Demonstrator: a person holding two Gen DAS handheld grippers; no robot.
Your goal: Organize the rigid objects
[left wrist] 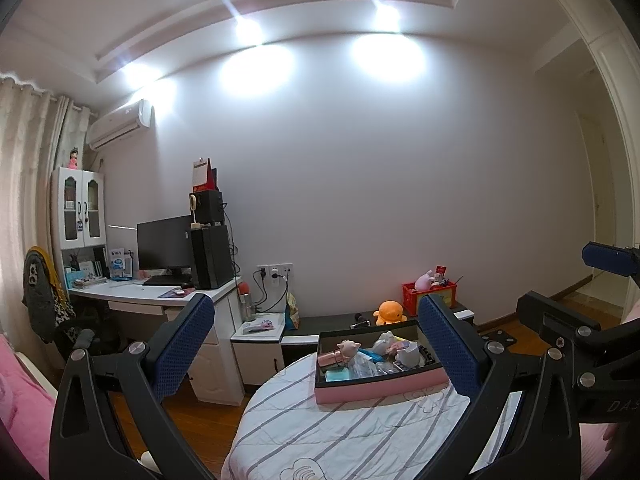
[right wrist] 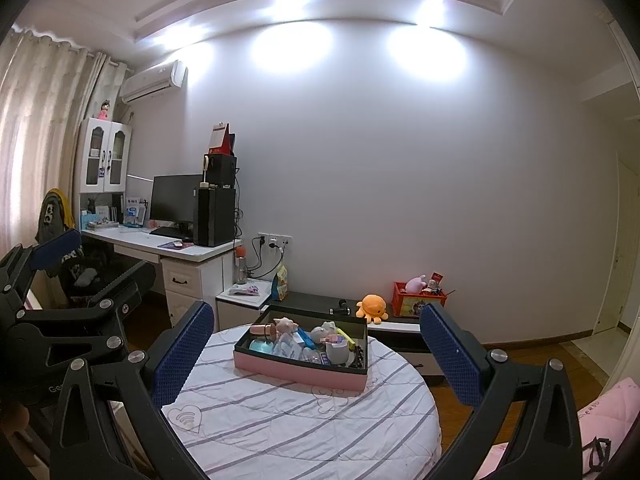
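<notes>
A pink box with a black inside (left wrist: 380, 386) (right wrist: 298, 372) sits on a round table with a striped white cloth (left wrist: 352, 432) (right wrist: 304, 416). It holds several small items, among them a pink pig figure (left wrist: 347, 348) (right wrist: 285, 325), a grey figure (right wrist: 322, 333) and a white cup (left wrist: 408, 354) (right wrist: 336, 351). My left gripper (left wrist: 316, 344) is open and empty, raised before the box. My right gripper (right wrist: 318, 356) is open and empty, also short of the box. Each gripper shows at the edge of the other's view.
A white desk (right wrist: 176, 246) with a monitor (right wrist: 176, 198) and a chair (right wrist: 96, 276) stands left. A low black bench (right wrist: 316, 302) along the wall carries an orange plush octopus (right wrist: 372, 307) and a red crate (right wrist: 418, 300). Pink bedding (right wrist: 600, 420) lies at right.
</notes>
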